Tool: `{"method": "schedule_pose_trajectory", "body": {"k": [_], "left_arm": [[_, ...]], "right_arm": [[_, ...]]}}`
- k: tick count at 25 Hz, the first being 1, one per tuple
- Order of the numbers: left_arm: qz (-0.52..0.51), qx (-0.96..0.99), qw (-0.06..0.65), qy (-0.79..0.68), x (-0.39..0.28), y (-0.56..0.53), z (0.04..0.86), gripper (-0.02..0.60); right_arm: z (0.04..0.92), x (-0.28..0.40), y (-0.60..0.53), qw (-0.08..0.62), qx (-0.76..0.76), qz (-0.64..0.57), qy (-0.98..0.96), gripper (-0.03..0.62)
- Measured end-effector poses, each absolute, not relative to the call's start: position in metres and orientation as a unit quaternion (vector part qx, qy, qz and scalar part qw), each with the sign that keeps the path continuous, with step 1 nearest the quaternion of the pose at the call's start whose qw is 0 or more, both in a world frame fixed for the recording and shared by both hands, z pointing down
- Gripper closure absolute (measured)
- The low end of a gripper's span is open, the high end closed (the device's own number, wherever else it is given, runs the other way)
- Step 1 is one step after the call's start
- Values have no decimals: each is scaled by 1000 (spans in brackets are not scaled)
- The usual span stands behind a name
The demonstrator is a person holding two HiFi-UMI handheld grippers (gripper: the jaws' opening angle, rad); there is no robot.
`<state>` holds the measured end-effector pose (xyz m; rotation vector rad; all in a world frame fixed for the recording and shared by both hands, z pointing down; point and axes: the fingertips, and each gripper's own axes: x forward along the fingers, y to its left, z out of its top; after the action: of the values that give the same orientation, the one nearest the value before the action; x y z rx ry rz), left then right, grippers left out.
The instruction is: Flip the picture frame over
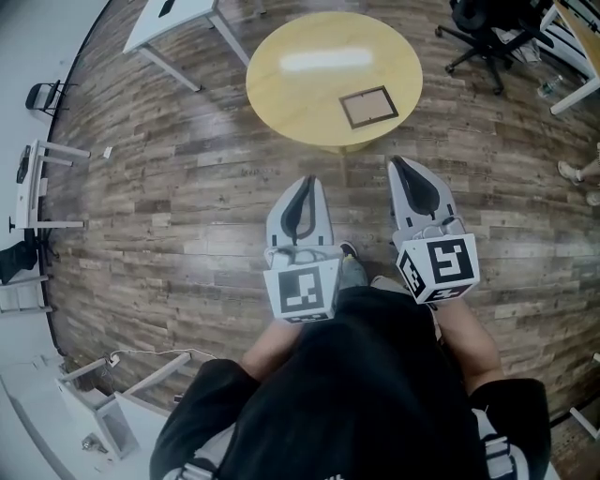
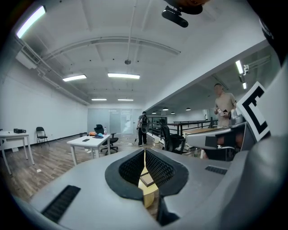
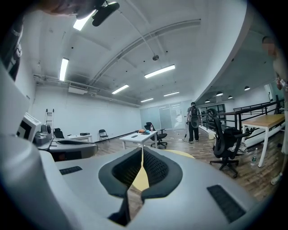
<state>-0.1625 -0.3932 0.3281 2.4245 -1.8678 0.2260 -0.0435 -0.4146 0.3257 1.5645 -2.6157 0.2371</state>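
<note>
Wood-plank floor [image 1: 187, 187] all over, round yellow table [image 1: 300, 94] up ahead. Left gripper [image 1: 305, 183] and right gripper [image 1: 401, 167] side by side over the floor just short of the table, jaws pressed together on both, empty. Picture frame [image 1: 368, 106] flat on the tabletop's right half, apart from both grippers.

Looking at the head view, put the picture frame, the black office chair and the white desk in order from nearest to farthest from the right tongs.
Measured from the right tongs:
1. The picture frame, lying on the round table just ahead.
2. The black office chair, ahead and off to the right.
3. The white desk, far across the floor to the left.
</note>
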Motion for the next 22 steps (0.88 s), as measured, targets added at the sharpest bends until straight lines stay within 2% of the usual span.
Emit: {"method": "schedule_pose_trajectory", "body": {"k": [22], "left_arm": [[76,795,36,-601,-174,-510,336,554]], "right_arm": [[327,-47,-533,44,524,71,-848,570]]}}
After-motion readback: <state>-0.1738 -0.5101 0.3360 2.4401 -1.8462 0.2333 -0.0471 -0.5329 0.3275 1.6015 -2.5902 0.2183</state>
